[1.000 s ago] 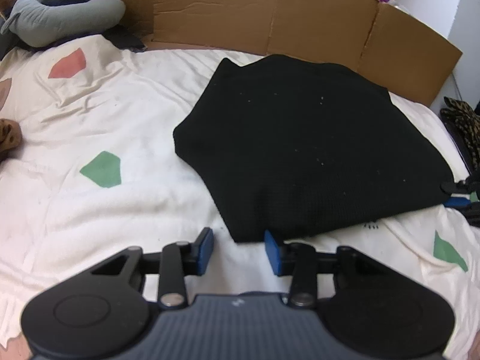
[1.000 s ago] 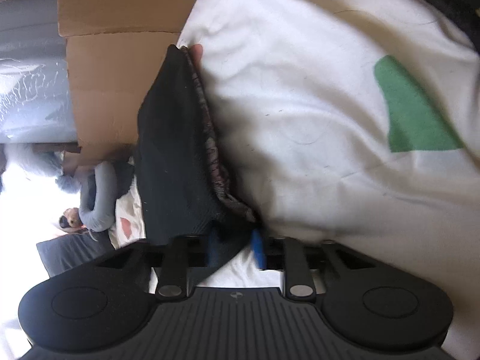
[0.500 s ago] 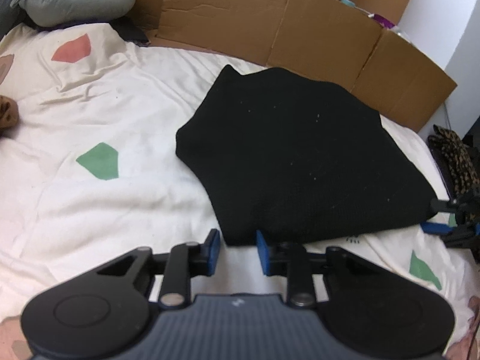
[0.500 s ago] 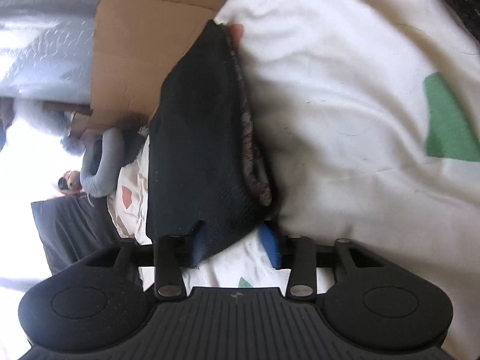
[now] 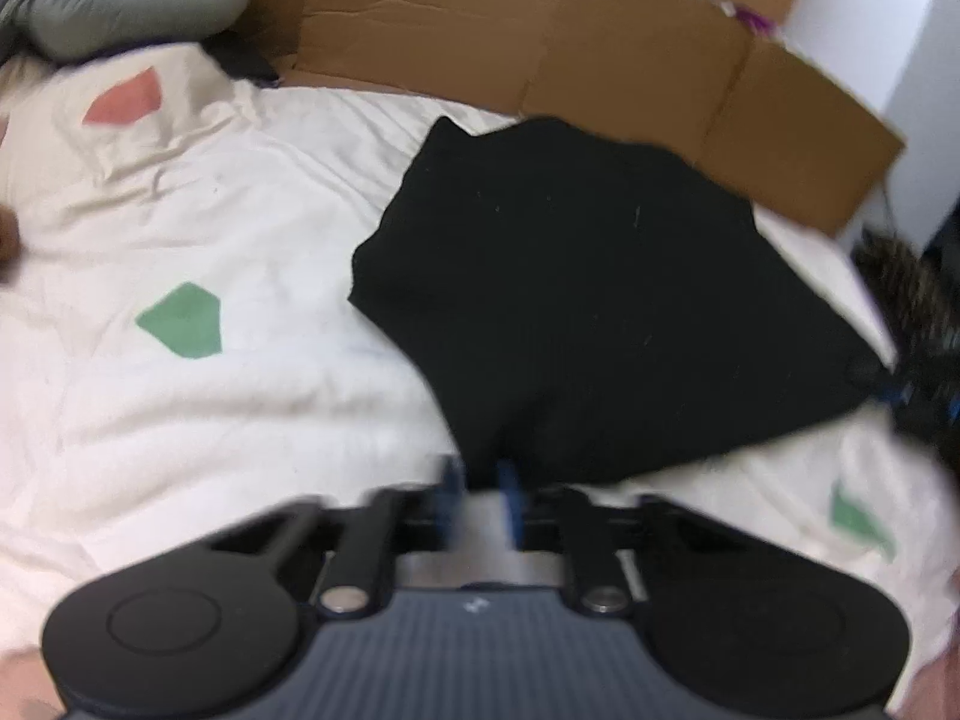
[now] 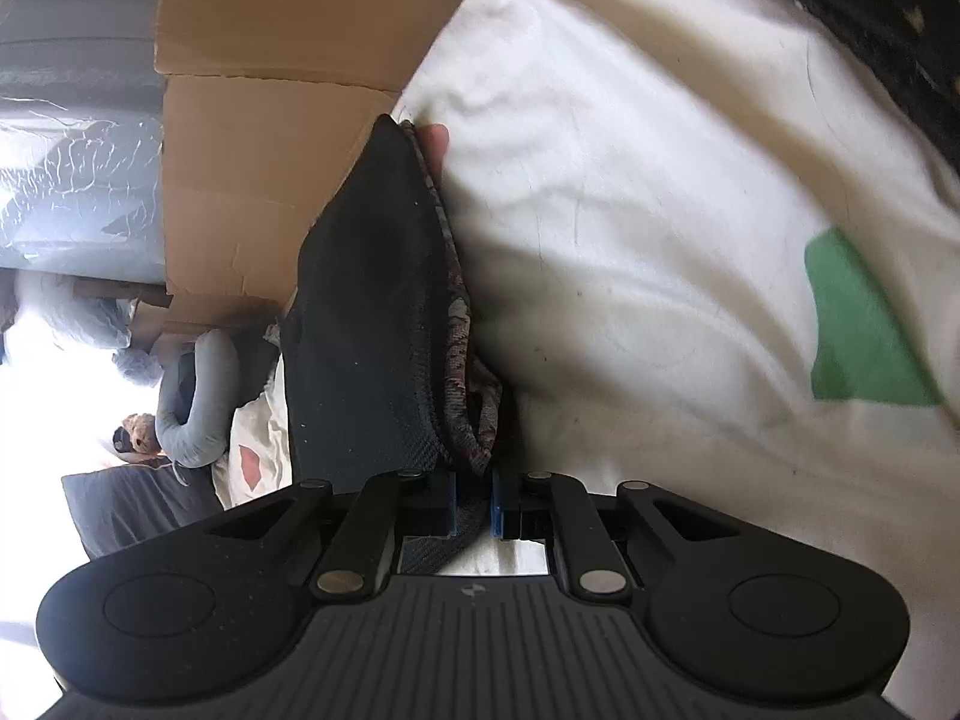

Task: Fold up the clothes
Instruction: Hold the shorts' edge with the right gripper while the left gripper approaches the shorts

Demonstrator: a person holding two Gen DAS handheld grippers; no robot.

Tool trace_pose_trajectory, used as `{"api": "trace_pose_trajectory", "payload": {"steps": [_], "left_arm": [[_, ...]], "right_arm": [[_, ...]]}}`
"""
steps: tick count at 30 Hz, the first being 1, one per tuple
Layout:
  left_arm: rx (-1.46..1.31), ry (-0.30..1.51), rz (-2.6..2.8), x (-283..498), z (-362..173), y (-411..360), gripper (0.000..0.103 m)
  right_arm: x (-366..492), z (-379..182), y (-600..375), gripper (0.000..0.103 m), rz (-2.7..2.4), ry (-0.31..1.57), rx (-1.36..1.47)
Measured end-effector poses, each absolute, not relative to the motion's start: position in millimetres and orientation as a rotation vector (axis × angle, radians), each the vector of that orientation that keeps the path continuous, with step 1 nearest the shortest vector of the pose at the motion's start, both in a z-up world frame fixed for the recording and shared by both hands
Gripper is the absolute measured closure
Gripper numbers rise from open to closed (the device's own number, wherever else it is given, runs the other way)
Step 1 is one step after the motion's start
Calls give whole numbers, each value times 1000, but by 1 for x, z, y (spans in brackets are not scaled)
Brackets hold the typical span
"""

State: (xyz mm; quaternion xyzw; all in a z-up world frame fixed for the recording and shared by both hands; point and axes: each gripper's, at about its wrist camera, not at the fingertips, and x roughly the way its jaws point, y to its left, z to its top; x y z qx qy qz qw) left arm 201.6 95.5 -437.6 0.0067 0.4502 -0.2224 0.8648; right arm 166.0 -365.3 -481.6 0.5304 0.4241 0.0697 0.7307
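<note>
A folded black garment (image 5: 600,312) lies on the white bedsheet (image 5: 210,420). My left gripper (image 5: 480,483) is at its near corner, and its blue pads are shut on the black cloth edge; the view is blurred. My right gripper (image 6: 474,501) is turned on its side and is shut on the garment's other near corner (image 6: 372,324), where a patterned inner layer (image 6: 462,372) shows. The right gripper also appears at the garment's right corner in the left wrist view (image 5: 912,396).
A cardboard wall (image 5: 540,48) stands behind the bed. A grey neck pillow (image 5: 120,6) lies at the far left. A leopard-print cloth (image 5: 906,288) lies at the right edge. Green (image 5: 183,321) and red (image 5: 126,99) patches mark the sheet.
Both grippers have closed from open onto the garment's near corners. The left gripper moved forward to the cloth edge.
</note>
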Motion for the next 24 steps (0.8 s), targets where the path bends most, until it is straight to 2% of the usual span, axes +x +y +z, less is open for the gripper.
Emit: {"api": "trace_pose_trajectory", "payload": {"steps": [6, 8, 12, 13, 17, 23, 24], "left_arm": [[42, 946, -479, 200, -433, 97, 95], [3, 952, -482, 201, -431, 101, 91], [-86, 941, -489, 204, -429, 107, 58], [-111, 942, -492, 206, -430, 108, 57], [-167, 963, -511, 213, -441, 104, 57], [-262, 952, -498, 216, -448, 103, 59], [-257, 957, -496, 217, -448, 103, 72]], "right_arm": [[173, -476, -368, 94, 160, 926, 1109], [173, -477, -368, 93, 166, 937, 1111], [172, -480, -369, 87, 164, 943, 1122], [172, -481, -370, 86, 162, 945, 1131], [170, -487, -373, 76, 130, 941, 1172], [169, -496, -374, 74, 117, 931, 1211], [169, -497, -374, 74, 117, 927, 1213]]}}
